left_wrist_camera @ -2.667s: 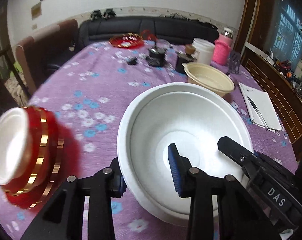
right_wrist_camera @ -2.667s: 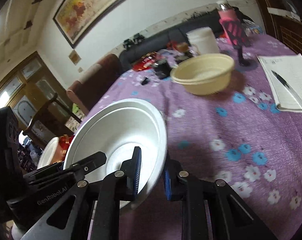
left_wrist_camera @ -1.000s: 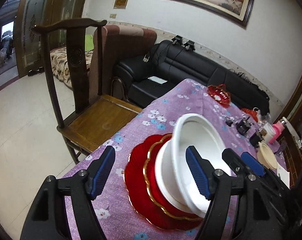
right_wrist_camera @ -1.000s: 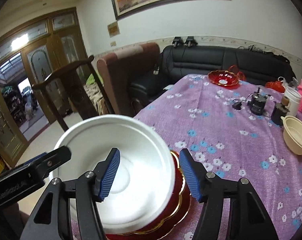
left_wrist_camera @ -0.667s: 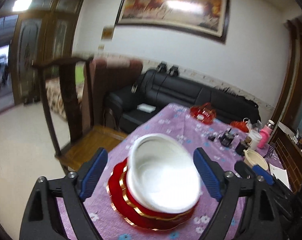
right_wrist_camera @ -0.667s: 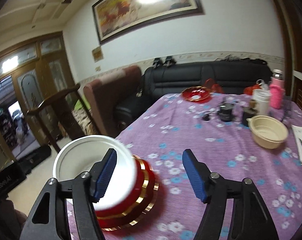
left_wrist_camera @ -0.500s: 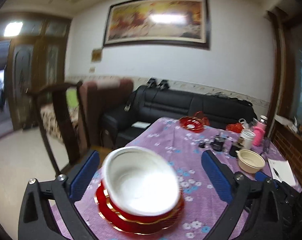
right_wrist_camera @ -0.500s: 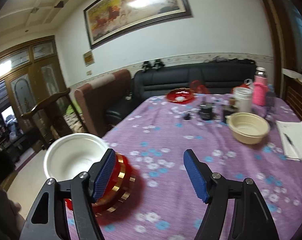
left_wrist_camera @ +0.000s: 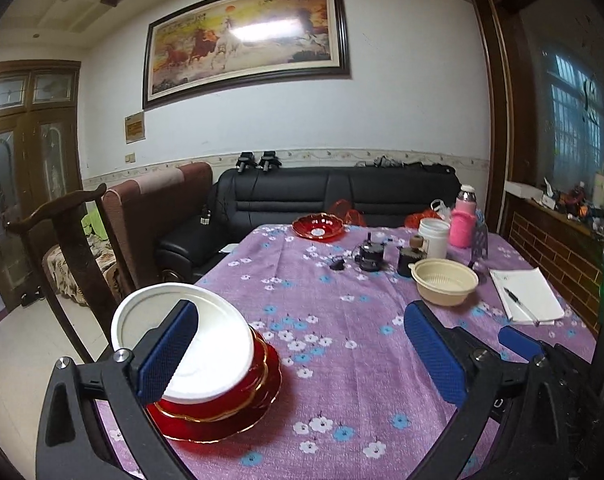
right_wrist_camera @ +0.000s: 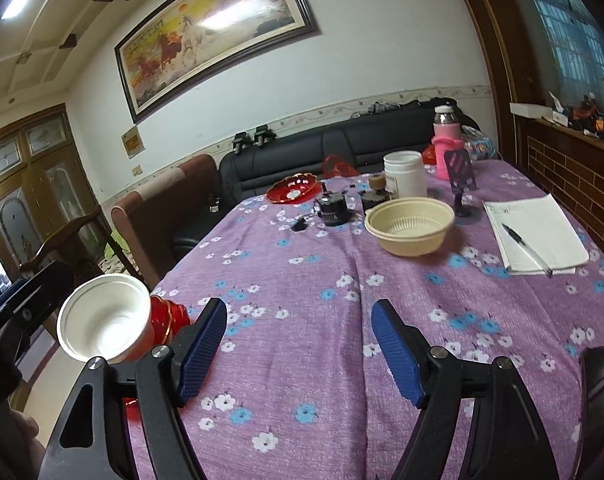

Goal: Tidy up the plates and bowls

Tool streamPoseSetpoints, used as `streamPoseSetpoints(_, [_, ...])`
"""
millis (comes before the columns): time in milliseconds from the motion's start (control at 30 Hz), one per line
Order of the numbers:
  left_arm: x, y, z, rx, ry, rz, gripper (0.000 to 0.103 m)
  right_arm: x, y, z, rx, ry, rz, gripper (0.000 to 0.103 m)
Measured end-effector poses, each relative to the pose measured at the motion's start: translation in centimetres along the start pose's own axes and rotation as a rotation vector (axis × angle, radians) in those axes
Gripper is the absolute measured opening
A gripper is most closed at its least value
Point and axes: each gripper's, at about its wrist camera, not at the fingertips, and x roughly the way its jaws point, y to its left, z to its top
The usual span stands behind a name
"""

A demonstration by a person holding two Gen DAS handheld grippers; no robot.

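The white bowl (left_wrist_camera: 190,344) sits nested on the stack of red plates (left_wrist_camera: 238,404) at the near left corner of the table (left_wrist_camera: 342,360), its mouth tipped a little toward the cameras, and neither claw touches it. The left claw (left_wrist_camera: 302,352) stands spread as wide as it goes, nothing between its blue pads; one pad overlaps the bowl in the left wrist view, but only by line of sight. The right claw (right_wrist_camera: 300,350) has just been opening further and is also empty, bare flowered cloth showing between its pads. What remains loose is the cream bowl (right_wrist_camera: 410,220), standing upright well across the table beside the notebook (right_wrist_camera: 534,232), and, farther off near the sofa end, a single red dish (right_wrist_camera: 292,188). From the right claw the cream bowl lies ahead and slightly to the right, almost along its pointing line; from the left claw it lies ahead and further right, with the right claw's arm between. So the right hand looks the better placed to reach for it, coming at the rim from the near side.
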Motion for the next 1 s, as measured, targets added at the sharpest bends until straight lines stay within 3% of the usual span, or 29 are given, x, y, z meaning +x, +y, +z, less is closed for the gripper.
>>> streamPoseSetpoints(367, [2.0,-0.4,-1.8,0.021,0.126,-0.004,0.103,1.4,0.2,-1.3,0.0,0.046,0.006,0.079])
streamPoseSetpoints(1000, [3.1,-1.0,-2.4,0.008,0.173,-0.048,0.103,3.3,-1.7,-2.2,0.04,0.084,-0.029,0.079])
